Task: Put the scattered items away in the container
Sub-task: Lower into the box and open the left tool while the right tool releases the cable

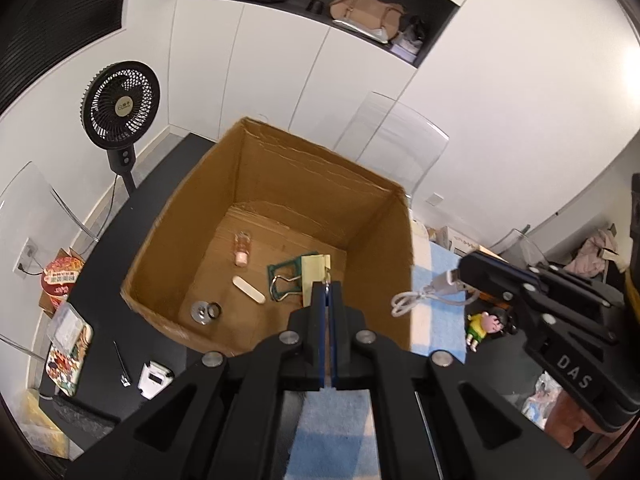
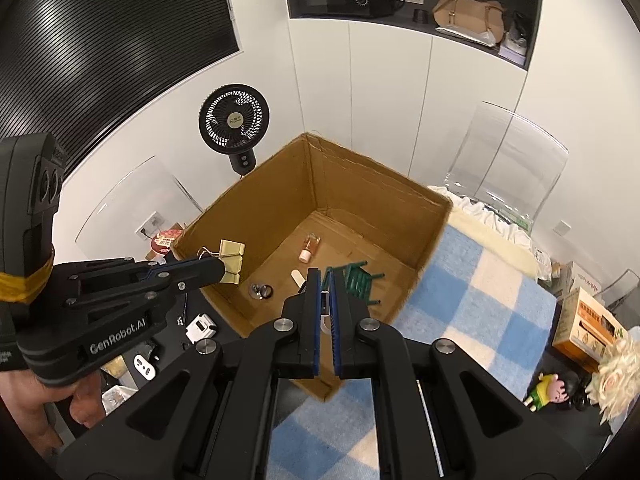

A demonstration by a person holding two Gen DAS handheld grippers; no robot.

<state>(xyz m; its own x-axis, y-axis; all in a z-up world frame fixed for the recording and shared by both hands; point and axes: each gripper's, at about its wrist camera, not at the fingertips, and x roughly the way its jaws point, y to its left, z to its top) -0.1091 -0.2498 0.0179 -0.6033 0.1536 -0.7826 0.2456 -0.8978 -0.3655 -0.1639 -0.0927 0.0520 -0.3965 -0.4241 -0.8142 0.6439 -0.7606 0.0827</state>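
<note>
An open cardboard box (image 1: 380, 248) (image 2: 424, 236) stands on the table. Inside lie a green binder clip (image 1: 284, 276) (image 2: 356, 278), a small bottle (image 1: 242, 250) (image 2: 309, 248), a pale stick (image 1: 248, 289), and a metal ring piece (image 1: 205, 312) (image 2: 261, 291). My left gripper (image 1: 328, 286) (image 2: 219, 270) is shut on the wire handle of a yellow binder clip (image 1: 316, 278) (image 2: 232, 264) above the box's near side. My right gripper (image 2: 327, 280) (image 1: 464, 272) is shut on a white USB cable (image 1: 424, 294) (image 2: 326, 316) over the box's right edge.
A blue-and-white checked cloth (image 2: 472, 292) lies right of the box, with a cartoon figure (image 1: 486, 326) (image 2: 554, 392) at its near edge. A white device (image 1: 154, 378) (image 2: 200, 326), a thin tool (image 1: 121, 364) and a printed tin (image 1: 66, 360) lie left of the box. A fan (image 1: 120, 108) stands behind.
</note>
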